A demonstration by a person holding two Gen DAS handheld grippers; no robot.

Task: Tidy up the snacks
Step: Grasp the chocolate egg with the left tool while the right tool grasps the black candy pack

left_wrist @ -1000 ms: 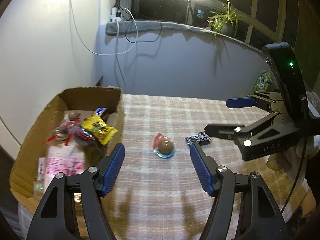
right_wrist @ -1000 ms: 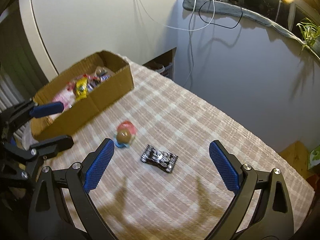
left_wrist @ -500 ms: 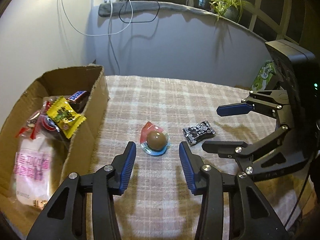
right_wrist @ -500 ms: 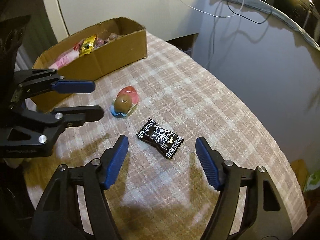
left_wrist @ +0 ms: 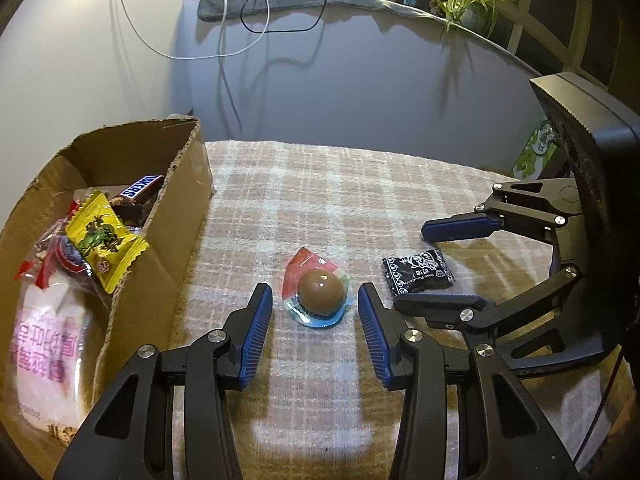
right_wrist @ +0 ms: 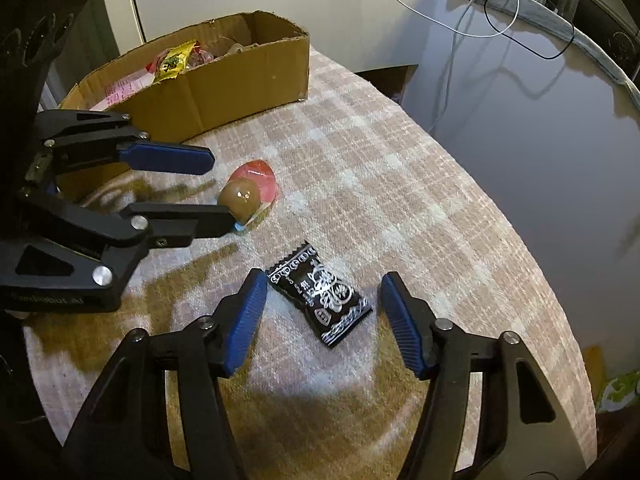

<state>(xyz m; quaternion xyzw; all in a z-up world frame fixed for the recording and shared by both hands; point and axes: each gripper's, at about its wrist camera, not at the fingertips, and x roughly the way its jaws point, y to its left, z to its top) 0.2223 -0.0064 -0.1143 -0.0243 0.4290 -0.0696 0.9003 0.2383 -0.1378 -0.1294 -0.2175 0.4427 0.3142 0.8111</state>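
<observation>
A brown chocolate ball in a red and blue clear wrapper (left_wrist: pixel 320 292) (right_wrist: pixel 244 198) lies on the checked tablecloth. My left gripper (left_wrist: pixel 315 294) (right_wrist: pixel 220 190) straddles it, open, with a small gap at each blue pad. A black candy packet (left_wrist: pixel 418 272) (right_wrist: pixel 320 298) lies just to the right of the ball. My right gripper (right_wrist: pixel 324 280) (left_wrist: pixel 414 268) hangs over the packet with its jaws closing; the packet is between the fingers and the pads do not touch it. The cardboard box (left_wrist: pixel 188 208) (right_wrist: pixel 240 80) stands to the left.
The box holds a yellow packet (left_wrist: pixel 104 240), a Snickers bar (left_wrist: pixel 142 188) and a pink-printed white bag (left_wrist: pixel 44 352). A green packet (left_wrist: pixel 536 152) lies beyond the table's right edge. The rounded table edge (right_wrist: pixel 520 240) drops off near a wall with hanging cables.
Both grippers came down toward the table and narrowed. The left now brackets the chocolate ball, and the right brackets the black packet. Neither snack moved.
</observation>
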